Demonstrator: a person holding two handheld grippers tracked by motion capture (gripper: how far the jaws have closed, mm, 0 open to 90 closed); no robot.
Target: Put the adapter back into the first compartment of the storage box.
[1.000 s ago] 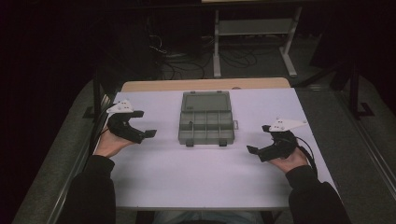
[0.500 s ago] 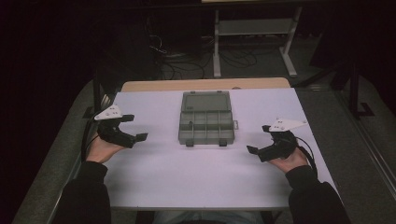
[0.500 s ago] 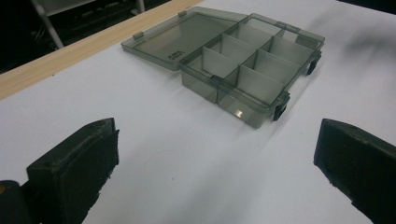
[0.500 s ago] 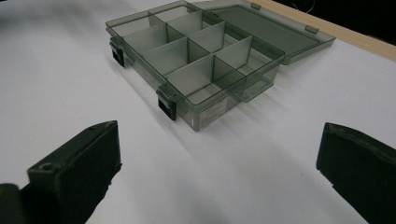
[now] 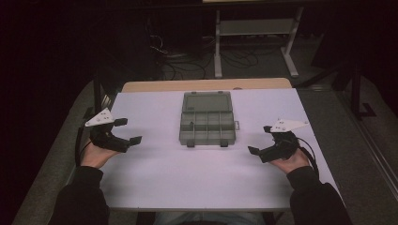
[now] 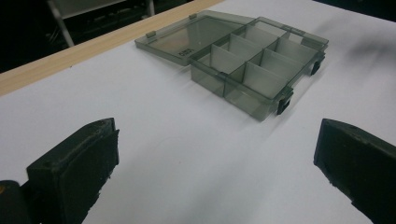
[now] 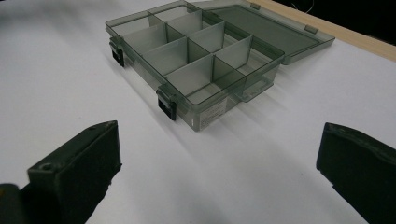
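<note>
A translucent grey compartment box (image 5: 207,123) lies open in the middle of the white table (image 5: 164,178), its lid (image 5: 207,101) folded flat toward the far edge. Its compartments look empty, and two dark latches sit on its near side. My left gripper (image 5: 127,131) is at the table's left edge, open and holding nothing, well apart from the box (image 6: 261,70). At the right side my right gripper (image 5: 260,139) is open too, with nothing between its jaws and the box (image 7: 196,60) ahead of it.
A bare wooden strip (image 5: 206,85) runs along the table's far edge. Beyond it stand a metal shelf frame (image 5: 256,33) and cables (image 5: 173,61) on a dark floor. The person's dark sleeves (image 5: 80,197) come in at the bottom corners.
My left gripper has drawn back to the left and toward the near side, away from the box. The right gripper has hardly moved.
</note>
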